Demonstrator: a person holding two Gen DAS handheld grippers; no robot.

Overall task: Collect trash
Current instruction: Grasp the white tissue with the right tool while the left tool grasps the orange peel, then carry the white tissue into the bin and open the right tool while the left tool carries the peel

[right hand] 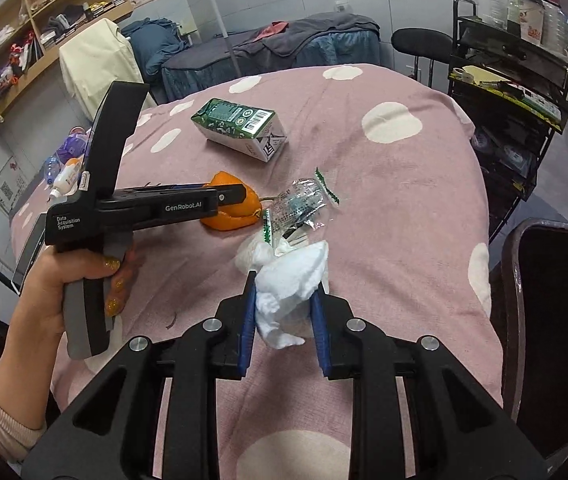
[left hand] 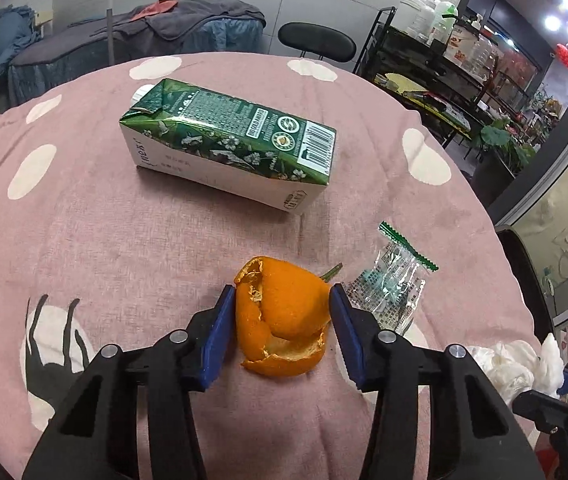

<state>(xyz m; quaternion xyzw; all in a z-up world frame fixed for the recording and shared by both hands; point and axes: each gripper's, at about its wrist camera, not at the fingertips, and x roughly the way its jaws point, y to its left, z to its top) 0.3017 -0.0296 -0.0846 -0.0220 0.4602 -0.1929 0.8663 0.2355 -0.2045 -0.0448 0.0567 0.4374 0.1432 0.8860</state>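
An orange peel [left hand: 284, 316] lies on the pink spotted tablecloth [left hand: 124, 248]. My left gripper [left hand: 282, 292] has its blue pads on both sides of the peel, touching it. A clear wrapper with green edges [left hand: 393, 284] lies just right of the peel. A green and white carton [left hand: 236, 140] lies on its side farther back. In the right wrist view, my right gripper [right hand: 284, 284] is shut on a crumpled white tissue [right hand: 287, 280]. The peel [right hand: 236, 208], the wrapper [right hand: 303, 204] and the carton [right hand: 240, 128] also show there, with the left gripper [right hand: 240, 194] at the peel.
A dark chair back [right hand: 551, 304] stands at the table's right edge. A black shelf rack with bottles [right hand: 515, 60] is at the far right. A covered bed [right hand: 276, 48] and wooden shelves [right hand: 44, 12] are beyond the table. Bottles [right hand: 64, 168] lie off the left edge.
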